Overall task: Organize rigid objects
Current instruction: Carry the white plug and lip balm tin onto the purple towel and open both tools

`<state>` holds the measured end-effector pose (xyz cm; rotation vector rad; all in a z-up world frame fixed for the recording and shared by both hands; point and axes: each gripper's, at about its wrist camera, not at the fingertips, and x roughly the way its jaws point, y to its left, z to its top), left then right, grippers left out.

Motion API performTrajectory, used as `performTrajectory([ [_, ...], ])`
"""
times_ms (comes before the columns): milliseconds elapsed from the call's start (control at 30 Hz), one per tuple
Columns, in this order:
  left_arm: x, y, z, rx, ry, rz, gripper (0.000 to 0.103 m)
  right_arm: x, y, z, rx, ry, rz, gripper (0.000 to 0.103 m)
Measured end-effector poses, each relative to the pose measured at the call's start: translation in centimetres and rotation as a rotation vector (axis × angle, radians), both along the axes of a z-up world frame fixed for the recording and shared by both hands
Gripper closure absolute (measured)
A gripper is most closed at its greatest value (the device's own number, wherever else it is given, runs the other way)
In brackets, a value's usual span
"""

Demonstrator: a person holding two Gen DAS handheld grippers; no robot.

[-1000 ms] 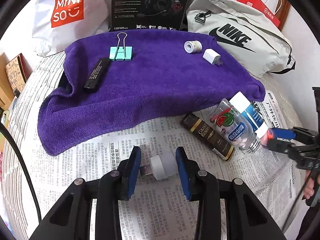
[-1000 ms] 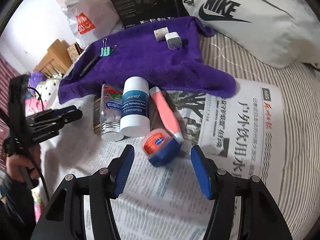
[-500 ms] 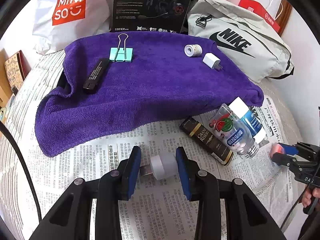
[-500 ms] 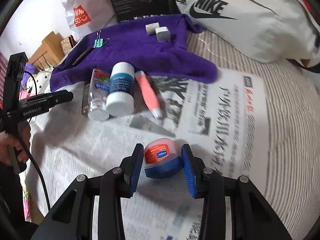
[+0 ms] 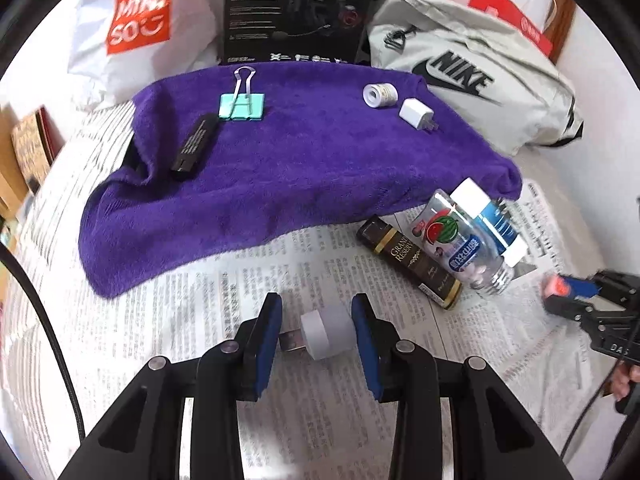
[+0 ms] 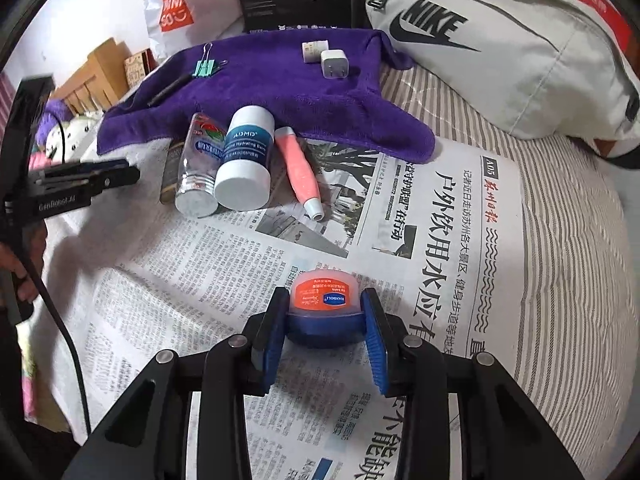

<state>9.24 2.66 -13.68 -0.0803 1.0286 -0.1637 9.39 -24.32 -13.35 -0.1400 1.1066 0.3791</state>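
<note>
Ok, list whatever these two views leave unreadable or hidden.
- Dark brown box with gold band, right wrist view: mostly hidden behind the clear plastic bottle.
- Small blue jar with orange label, left wrist view: blurred, partly covered by the right gripper.
- Black headset box: top cut off, print too small.

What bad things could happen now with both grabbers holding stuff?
1. The little jar is round and the right gripper pinches only its sides, so it might slip out.
2. The left gripper holds the small white USB plug by its ends, so it could twist loose.
3. The bottles lie on their sides on the newspaper; a bump might roll them.
</note>
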Motion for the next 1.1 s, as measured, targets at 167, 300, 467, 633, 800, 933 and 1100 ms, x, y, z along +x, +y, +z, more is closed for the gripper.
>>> performTrajectory([
  [167,-0.7,0.7,-0.2,0.003,0.006,-0.005,0.068,0.1,-0.3,-0.1,0.033,0.022,-0.018,0.066],
  [300,-0.8,-0.3,-0.3,0.078,-0.007,-0.026,0.068,0.0,0.1,-0.1,0.023,0.01,-0.012,0.066],
  [467,-1.1,-0.8,-0.2,0.116,-0.011,-0.049,0.068,0.2,-0.1,0.6,0.069,0.013,-0.015,0.066],
  [633,-1.3,0.5,0.1,0.034,0.002,-0.025,0.068,0.6,-0.2,2.1,0.11,-0.009,-0.005,0.066],
  [800,-1.4,0.7,0.1,0.016,0.005,-0.019,0.068,1.3,0.1,2.8,0.123,-0.022,0.005,0.066],
  [933,-1.2,0.7,0.3,0.009,0.008,-0.02,0.068,2.1,0.5,3.2,0.148,-0.019,0.014,0.066],
  [1100,-0.8,0.7,1.8,0.01,-0.018,-0.028,0.068,3.6,1.2,4.1,0.164,-0.032,0.026,0.066],
])
